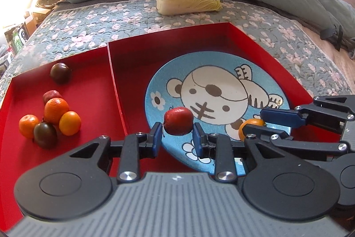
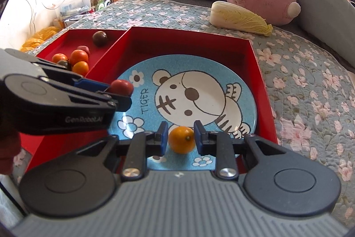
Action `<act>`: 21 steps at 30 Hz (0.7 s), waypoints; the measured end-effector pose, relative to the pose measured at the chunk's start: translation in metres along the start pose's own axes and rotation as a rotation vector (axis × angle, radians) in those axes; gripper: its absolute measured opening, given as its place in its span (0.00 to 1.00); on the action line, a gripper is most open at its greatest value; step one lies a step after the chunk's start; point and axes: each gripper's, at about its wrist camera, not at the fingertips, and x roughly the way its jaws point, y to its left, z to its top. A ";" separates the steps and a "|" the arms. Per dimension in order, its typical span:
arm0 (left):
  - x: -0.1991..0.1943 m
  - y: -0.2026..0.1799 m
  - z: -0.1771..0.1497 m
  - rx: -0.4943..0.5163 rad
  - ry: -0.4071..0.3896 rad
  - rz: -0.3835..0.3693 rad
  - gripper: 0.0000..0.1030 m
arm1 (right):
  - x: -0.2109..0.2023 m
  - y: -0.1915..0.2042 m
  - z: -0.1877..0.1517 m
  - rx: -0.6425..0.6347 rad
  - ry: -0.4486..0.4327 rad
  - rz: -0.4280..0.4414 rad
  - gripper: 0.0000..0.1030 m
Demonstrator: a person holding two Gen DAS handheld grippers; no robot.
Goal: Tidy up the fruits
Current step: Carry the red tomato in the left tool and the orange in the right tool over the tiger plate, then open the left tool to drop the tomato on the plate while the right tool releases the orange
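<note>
We judge task early; our left gripper (image 1: 177, 137) flanks red fruit (image 1: 178, 121) over plate (image 1: 221, 63), pads apart, grip uncertain; our right gripper (image 2: 180, 137) spread around orange (image 2: 181, 139) on plate; six fruits (image 1: 50, 117) left of plate unsorted.

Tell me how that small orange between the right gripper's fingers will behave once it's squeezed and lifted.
The small orange is round and glossy, so it may slip or roll on the smooth plate. It looks light for the right gripper. Its jaws flank it with gaps showing.
</note>
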 end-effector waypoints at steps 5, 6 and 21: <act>0.000 0.000 0.001 -0.004 0.001 -0.010 0.34 | 0.002 -0.004 0.001 0.013 -0.005 0.000 0.29; -0.001 0.000 0.001 -0.004 -0.002 -0.014 0.35 | 0.002 -0.004 0.000 0.020 -0.010 0.003 0.29; -0.034 0.009 0.005 -0.010 -0.067 -0.019 0.44 | -0.019 -0.002 0.004 0.038 -0.082 -0.008 0.30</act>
